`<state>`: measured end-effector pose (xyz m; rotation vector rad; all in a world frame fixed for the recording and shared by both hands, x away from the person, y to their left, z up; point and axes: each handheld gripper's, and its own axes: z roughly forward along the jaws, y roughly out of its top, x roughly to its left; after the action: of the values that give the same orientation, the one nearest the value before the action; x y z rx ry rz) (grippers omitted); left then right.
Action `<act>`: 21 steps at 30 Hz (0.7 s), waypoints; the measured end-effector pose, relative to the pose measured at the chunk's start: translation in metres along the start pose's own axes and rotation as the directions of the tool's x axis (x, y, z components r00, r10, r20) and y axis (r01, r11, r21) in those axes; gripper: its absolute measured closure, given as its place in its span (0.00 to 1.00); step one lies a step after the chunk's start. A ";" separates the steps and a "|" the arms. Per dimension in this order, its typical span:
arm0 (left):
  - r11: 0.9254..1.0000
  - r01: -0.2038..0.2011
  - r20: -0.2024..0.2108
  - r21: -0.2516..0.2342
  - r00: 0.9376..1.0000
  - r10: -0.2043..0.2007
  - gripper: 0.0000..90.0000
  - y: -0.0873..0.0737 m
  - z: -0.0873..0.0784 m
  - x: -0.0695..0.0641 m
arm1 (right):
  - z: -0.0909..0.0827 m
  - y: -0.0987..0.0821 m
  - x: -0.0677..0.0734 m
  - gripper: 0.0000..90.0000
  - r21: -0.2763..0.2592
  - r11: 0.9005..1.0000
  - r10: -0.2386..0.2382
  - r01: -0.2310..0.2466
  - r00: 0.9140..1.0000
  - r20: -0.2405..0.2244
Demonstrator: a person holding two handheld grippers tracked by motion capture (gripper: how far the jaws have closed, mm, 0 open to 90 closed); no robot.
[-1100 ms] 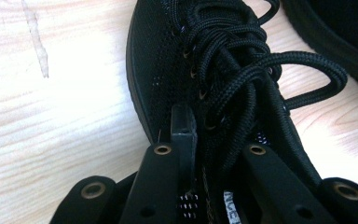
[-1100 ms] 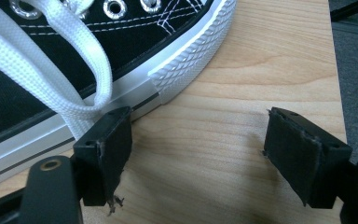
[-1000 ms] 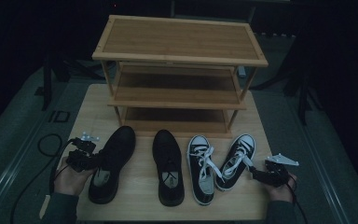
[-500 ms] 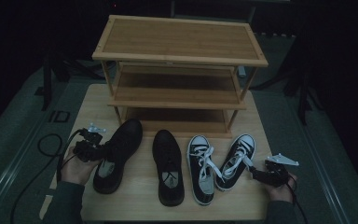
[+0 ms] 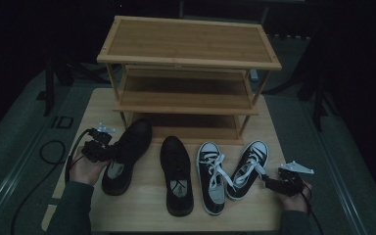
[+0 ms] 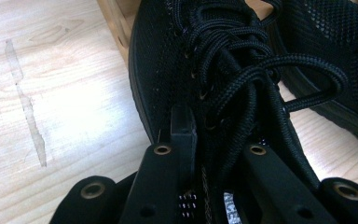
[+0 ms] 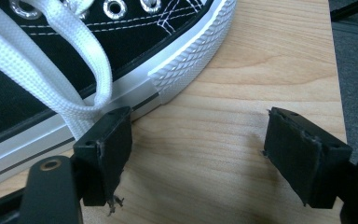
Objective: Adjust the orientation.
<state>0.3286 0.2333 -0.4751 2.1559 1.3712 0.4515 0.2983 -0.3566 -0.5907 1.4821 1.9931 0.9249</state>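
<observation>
While the left gripper sits at the lower left of the high view, its jaws are clamped on the side wall of the black shoe, one jaw outside the upper and the other inside the opening. In the left gripper view the shoe's black laces fill the upper middle of the frame, and the outer jaw presses flat against the mesh side. This shoe lies tilted, its toe toward the foot of the wooden rack at the centre of the frame. A 2nd black shoe lies just to its right on the table, apart from it. Further right are 2 black-and-white sneakers side by side, their white laces loose. The right gripper rests at the lower right of the high view, just beside the rightmost sneaker. In the right gripper view its jaws stand wide apart with bare wood between them; the left jaw is against the sneaker's white rubber edge, beside a white lace.
</observation>
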 end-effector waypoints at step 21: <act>1.000 -0.007 -0.021 -0.003 1.000 0.007 0.92 0.027 0.022 0.004 | 0.000 0.000 0.000 0.26 0.000 1.000 -0.001 0.001 1.000 -0.001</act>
<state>0.3621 0.2219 -0.4767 2.1602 1.3742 0.4800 0.2984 -0.3567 -0.5907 1.4812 1.9940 0.9257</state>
